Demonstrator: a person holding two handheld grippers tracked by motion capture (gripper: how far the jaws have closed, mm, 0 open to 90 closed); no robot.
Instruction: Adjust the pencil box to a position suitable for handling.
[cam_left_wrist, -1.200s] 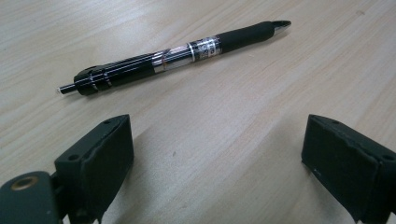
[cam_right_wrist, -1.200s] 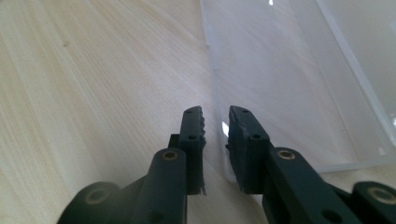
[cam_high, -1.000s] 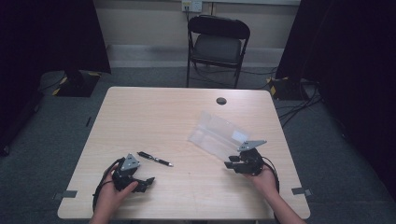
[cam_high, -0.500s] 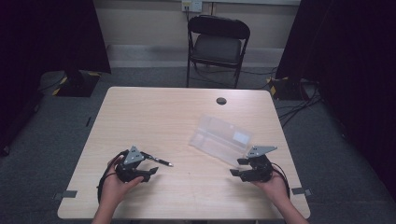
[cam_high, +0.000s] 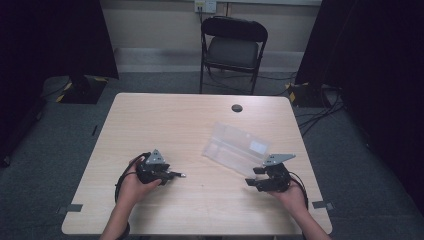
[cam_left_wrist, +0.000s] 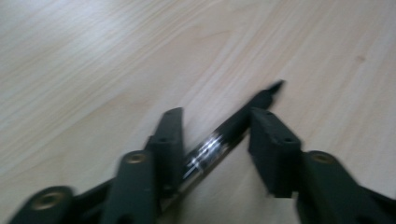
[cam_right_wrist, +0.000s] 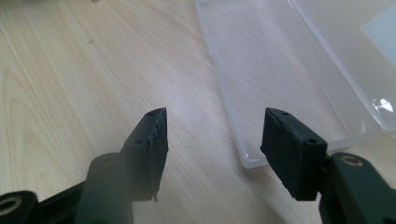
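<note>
High view: left tool (cam_high: 172, 175) sits low over the tabletop (cam_high: 170, 120), near-left area, pen (cam_high: 177, 175) tip poking out to the right. Clear box (cam_high: 235, 147) lies right of centre, right tool (cam_high: 252, 182) just beside its near corner.

Left gripper view: jaws apart, pen (cam_left_wrist: 233, 126) lies between them on the wood, long axis diagonal, tip pointing up-right. Contact unclear, blurred.

Right gripper view: jaws wide apart, empty; box (cam_right_wrist: 289, 70) open, corner just ahead.

dim room, lit table (cam_high: 200, 125) | left gripper view motion-blurred | glare on clear box (cam_right_wrist: 289, 60)
</note>
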